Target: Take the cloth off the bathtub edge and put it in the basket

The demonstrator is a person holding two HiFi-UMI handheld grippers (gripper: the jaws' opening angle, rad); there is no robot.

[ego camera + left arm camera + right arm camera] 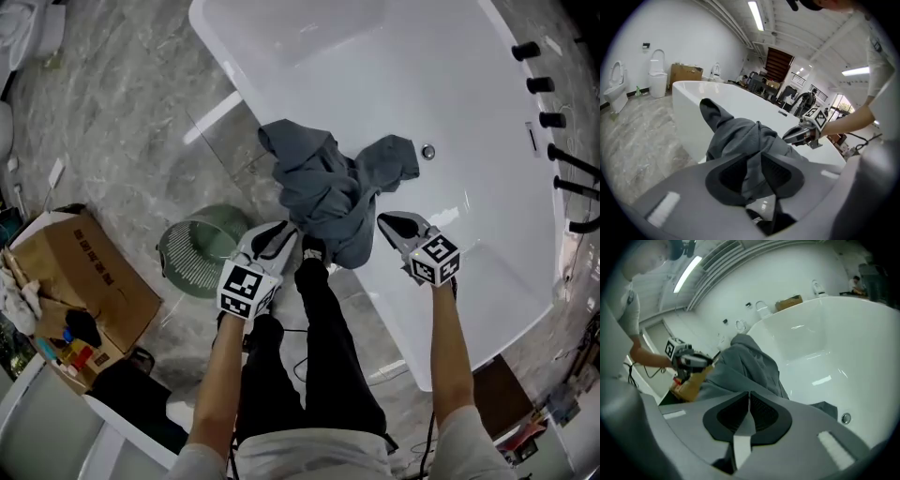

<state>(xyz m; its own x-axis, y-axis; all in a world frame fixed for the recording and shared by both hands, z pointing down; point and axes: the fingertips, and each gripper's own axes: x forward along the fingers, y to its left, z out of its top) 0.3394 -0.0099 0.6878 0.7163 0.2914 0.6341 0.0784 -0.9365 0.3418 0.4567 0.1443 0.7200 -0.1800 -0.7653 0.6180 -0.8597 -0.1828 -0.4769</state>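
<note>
A dark grey cloth [323, 183] lies bunched over the near edge of the white bathtub [225, 56], part of it hanging down the outer side. My left gripper [281, 234] sits at the cloth's lower left. In the left gripper view its jaws [752, 173] stand a little apart with a fold of the cloth [740, 136] lying between them. My right gripper [392, 223] is at the cloth's lower right, over the tub's inside. There it [749, 411] is shut on a thin strip of the cloth [745, 357]. A green basket [197, 253] stands on the floor left of my left gripper.
An open cardboard box [75, 281] with clutter sits at the left on the marble floor. Black taps [544, 84] line the tub's far right rim, with a drain [427, 151] in the tub. The person's legs [319, 356] stand against the tub. Toilets [657, 77] line the far wall.
</note>
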